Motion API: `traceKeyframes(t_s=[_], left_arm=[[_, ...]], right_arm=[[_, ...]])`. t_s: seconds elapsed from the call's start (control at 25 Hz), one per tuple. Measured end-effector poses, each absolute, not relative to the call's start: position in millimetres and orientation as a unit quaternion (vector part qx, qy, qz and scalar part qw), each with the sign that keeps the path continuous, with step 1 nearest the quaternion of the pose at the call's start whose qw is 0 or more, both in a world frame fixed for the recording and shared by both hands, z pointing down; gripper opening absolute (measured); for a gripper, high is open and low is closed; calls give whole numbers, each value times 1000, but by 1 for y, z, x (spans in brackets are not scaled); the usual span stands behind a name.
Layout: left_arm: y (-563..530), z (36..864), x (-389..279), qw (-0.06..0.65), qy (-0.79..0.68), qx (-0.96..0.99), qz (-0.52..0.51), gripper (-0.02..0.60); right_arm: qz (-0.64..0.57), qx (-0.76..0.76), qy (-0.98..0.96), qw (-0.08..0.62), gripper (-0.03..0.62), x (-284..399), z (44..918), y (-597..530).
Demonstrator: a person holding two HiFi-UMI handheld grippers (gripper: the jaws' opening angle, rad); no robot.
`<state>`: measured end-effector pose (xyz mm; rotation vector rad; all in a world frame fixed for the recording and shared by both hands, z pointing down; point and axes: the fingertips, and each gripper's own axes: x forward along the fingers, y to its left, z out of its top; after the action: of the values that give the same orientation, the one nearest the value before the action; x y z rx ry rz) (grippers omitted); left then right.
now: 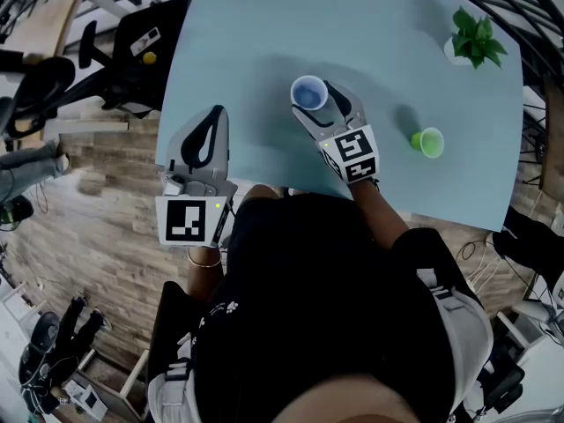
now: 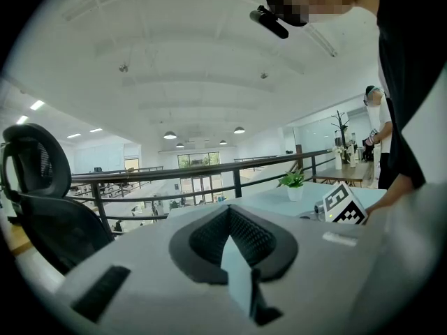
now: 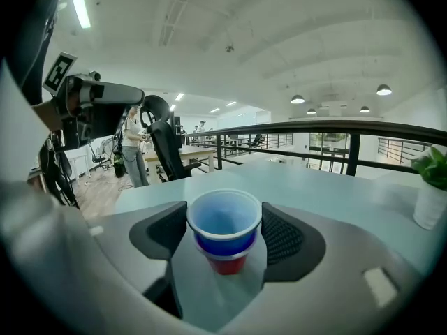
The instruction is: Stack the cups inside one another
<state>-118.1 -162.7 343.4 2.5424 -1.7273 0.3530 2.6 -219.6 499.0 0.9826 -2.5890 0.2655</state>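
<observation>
The right hand-held gripper [image 1: 322,104] is clamped on a blue cup [image 3: 223,223] nested inside a red cup [image 3: 227,262], both upright between its pads over the tabletop [image 1: 264,25]. A green cup [image 1: 429,143] stands well to its right. The left hand-held gripper [image 1: 216,113] has its jaws together, holding nothing.

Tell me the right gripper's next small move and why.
Probably carry the right gripper rightward toward the green cup: its jaws hold the blue cup nested in the red cup, and the green one stands alone.
</observation>
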Motion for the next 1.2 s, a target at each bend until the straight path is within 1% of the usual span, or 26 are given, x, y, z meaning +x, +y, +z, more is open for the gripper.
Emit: traceKeyframes(t_s=[0.76, 1.0, 1.2], left_arm=[[-166, 347, -123, 27, -556, 822, 117, -8], [-164, 347, -122, 27, -555, 823, 120, -8], [-166, 346, -118, 25, -551, 826, 116, -8]], right_arm=[[100, 342, -911, 206, 339, -2, 519, -220], [99, 348, -911, 198, 342, 0, 515, -220], [98, 358, -912, 175, 342, 4, 503, -221]])
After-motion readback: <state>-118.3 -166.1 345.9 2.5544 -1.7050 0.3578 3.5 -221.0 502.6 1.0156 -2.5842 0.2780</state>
